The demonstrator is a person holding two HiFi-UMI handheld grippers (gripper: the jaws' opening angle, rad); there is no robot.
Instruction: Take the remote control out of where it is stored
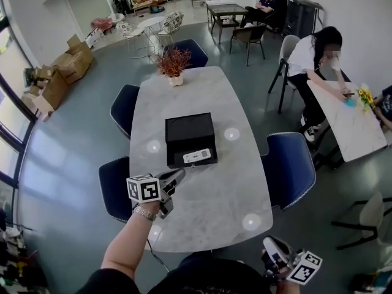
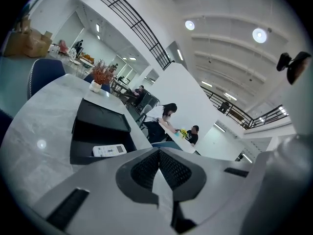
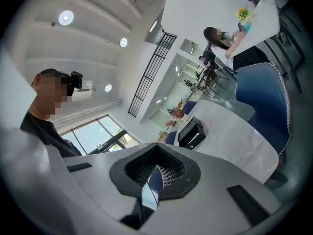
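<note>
Head view: a long pale marble table (image 1: 202, 201) is seen, with blue chairs (image 1: 288, 167) drawn up along its sides. A black box (image 1: 188, 130) is set near the table's middle, and its near part is open toward the person. A potted plant (image 1: 174, 63) with reddish leaves is placed at the table's far end.

The left gripper (image 1: 176, 176) is held over the table just short of the box's near edge, apart from it. In the left gripper view its jaws are seen pressed together, with nothing between them. The right gripper (image 1: 271, 247) is held low beyond the table's near edge, close to the person's body and well apart from the box. In the right gripper view its jaws are likewise seen closed and empty.

The white remote control (image 1: 197, 156) is seen lying flat in the box's open near compartment, touched by neither gripper.
</note>
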